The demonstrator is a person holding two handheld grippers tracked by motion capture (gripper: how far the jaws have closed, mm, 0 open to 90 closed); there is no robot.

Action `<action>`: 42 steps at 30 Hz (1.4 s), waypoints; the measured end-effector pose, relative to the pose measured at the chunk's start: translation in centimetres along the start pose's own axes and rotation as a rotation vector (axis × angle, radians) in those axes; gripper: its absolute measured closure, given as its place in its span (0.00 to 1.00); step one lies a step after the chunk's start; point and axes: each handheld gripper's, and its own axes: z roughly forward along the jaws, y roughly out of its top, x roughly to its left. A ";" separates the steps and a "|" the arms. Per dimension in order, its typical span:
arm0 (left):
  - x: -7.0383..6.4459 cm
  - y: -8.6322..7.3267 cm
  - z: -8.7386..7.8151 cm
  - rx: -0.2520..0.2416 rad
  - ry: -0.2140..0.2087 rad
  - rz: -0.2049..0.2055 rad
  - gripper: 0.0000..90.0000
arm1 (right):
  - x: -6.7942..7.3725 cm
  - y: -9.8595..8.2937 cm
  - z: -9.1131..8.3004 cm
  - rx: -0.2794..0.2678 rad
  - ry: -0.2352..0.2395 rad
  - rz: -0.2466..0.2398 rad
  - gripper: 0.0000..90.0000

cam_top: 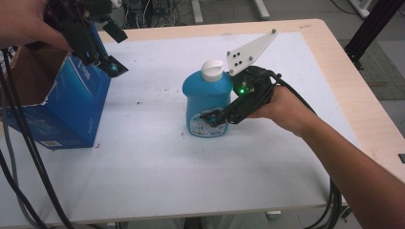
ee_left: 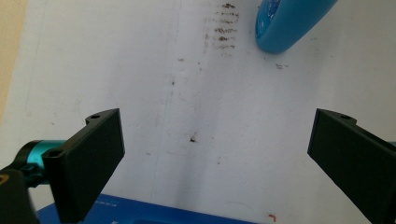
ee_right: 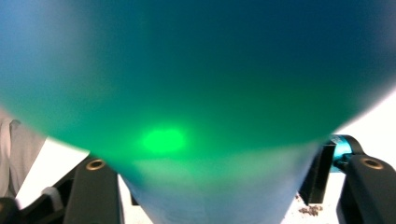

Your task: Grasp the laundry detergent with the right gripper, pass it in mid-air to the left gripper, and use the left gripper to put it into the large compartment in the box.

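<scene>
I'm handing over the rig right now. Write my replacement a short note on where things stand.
Right claw: around the lower body of the blue bottle, which stands upright mid-table; grip looks closed on it, not certain.
Left claw: open, holding nothing, above the blue box at the table's left.
Done: bottle reached.
Left, probably: lift the bottle and put it in the open box.

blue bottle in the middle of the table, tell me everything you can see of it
The blue bottle looks like glossy plastic, squat and rounded, with a white cap and a round label low on its front. It stands upright on the white table, right of the blue box. The right gripper has its jaws on either side of its lower body, seemingly gripping it.
</scene>
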 end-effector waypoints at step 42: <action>-1.0 0.6 -0.4 -0.007 -0.027 -0.008 0.04 | 1.4 2.8 -1.2 -0.012 -0.052 -0.117 0.52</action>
